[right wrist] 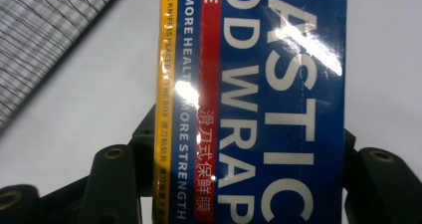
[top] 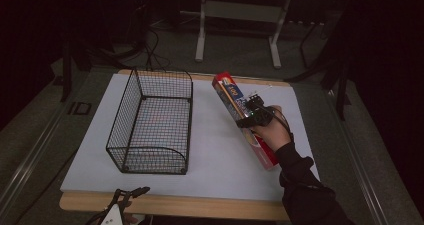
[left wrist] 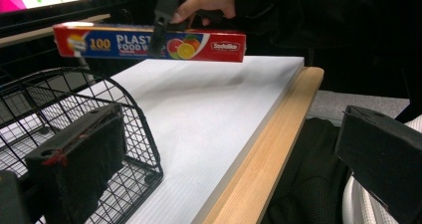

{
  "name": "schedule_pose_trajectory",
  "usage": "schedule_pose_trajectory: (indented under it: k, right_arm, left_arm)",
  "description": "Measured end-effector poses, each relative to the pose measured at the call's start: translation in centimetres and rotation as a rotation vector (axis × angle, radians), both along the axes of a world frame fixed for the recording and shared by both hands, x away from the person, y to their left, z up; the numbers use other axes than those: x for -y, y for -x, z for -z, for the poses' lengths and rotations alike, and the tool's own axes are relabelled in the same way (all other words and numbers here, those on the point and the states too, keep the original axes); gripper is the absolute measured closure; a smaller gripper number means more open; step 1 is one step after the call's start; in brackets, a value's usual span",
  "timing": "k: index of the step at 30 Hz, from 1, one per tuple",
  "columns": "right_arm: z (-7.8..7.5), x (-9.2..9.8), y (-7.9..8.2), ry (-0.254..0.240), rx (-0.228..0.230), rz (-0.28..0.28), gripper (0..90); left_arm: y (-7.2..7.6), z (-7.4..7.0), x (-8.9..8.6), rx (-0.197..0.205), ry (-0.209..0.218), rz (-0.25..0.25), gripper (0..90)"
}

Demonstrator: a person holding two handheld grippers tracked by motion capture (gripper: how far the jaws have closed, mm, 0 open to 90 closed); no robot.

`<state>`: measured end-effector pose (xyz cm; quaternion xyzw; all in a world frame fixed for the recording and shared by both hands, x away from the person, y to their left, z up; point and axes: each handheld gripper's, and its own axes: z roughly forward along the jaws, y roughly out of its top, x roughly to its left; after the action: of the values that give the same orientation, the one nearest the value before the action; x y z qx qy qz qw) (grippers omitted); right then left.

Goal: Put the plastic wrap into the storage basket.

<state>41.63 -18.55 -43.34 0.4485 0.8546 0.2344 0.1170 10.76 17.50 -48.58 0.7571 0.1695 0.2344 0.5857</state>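
Two hand-held grippers in play. Right hand-held gripper [top: 248, 116] pinching plastic wrap box [top: 243, 118] across its width, jaws on both long sides; box lifted off counter [top: 215, 150], right of wire basket [top: 152, 122], not touching it. Left hand-held gripper [top: 131, 194] at near-left counter edge, jaws spread, nothing btwn them, basket's near end just beyond.

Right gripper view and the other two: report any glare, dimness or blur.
Right gripper view: white glare streaks cross the glossy plastic wrap box, print still readable. High view: dim, surroundings nearly black, white table top lit. Left gripper view: near jaws soft, wire basket fairly sharp.
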Motion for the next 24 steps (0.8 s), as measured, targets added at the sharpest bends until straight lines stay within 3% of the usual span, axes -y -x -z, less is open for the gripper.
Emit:
schedule_pose_trajectory:
  k: [3,10,24]
  right_arm:
    - [-1.3,-0.9,0.1,-0.034,0.025,0.008,39.7]
    - [-3.2,-2.9,0.3,-0.057,0.070,0.008,39.7]
    - [-5.8,-7.8,0.3,-0.119,0.145,-0.007,39.8]
  left_arm:
    - [0.0,0.0,0.0,0.000,0.000,0.000,0.1]
    - [0.0,0.0,0.0,0.000,0.001,0.000,0.1]
    - [0.0,0.0,-0.1,0.000,0.006,0.002,0.1]
